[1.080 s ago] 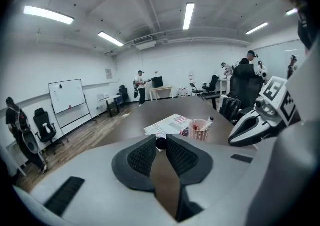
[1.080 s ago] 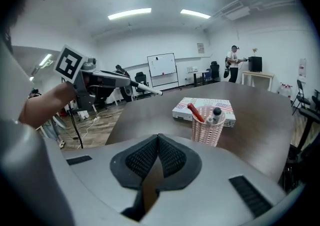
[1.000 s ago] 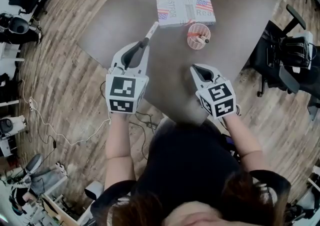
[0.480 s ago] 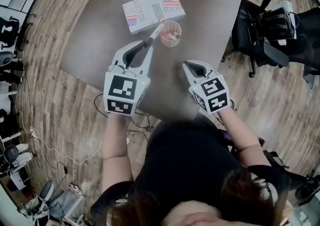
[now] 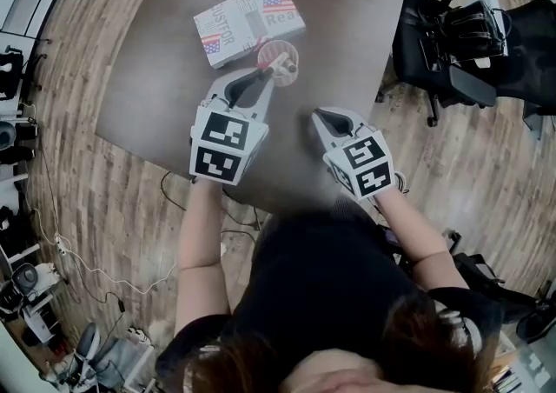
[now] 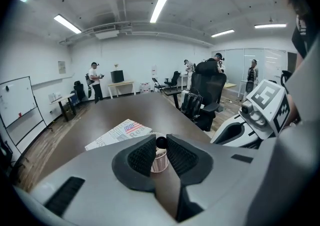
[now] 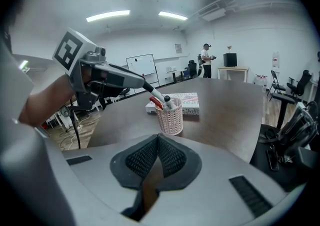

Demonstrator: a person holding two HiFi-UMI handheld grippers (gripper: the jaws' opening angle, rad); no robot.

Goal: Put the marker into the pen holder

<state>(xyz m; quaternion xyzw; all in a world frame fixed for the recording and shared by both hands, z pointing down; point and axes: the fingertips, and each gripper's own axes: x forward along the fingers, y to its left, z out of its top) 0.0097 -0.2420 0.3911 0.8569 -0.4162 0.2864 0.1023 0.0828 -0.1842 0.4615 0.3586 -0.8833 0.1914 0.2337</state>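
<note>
My left gripper [image 5: 258, 80] is shut on a white marker [image 5: 272, 69] with a black cap. The marker slants forward and its far end rests at the rim of the pink mesh pen holder [image 5: 280, 58]. In the right gripper view the marker [image 7: 156, 95] runs from the left gripper [image 7: 141, 84] down into the top of the pen holder [image 7: 169, 118], beside a red pen. In the left gripper view the marker's black end [image 6: 161, 143] shows between the pads, just above the holder [image 6: 158, 163]. My right gripper [image 5: 320, 118] hovers near the table's front edge, shut and empty.
A printed book [image 5: 248, 23] with a flag picture lies just behind the holder on the dark brown table [image 5: 347, 17]. A black office chair [image 5: 460, 30] stands off the table's right side. Cables trail on the wood floor at left. People stand far back in the room.
The left gripper has carried the marker rightward from beside the book to the pen holder's rim. The right gripper has stayed shut near the front edge.
</note>
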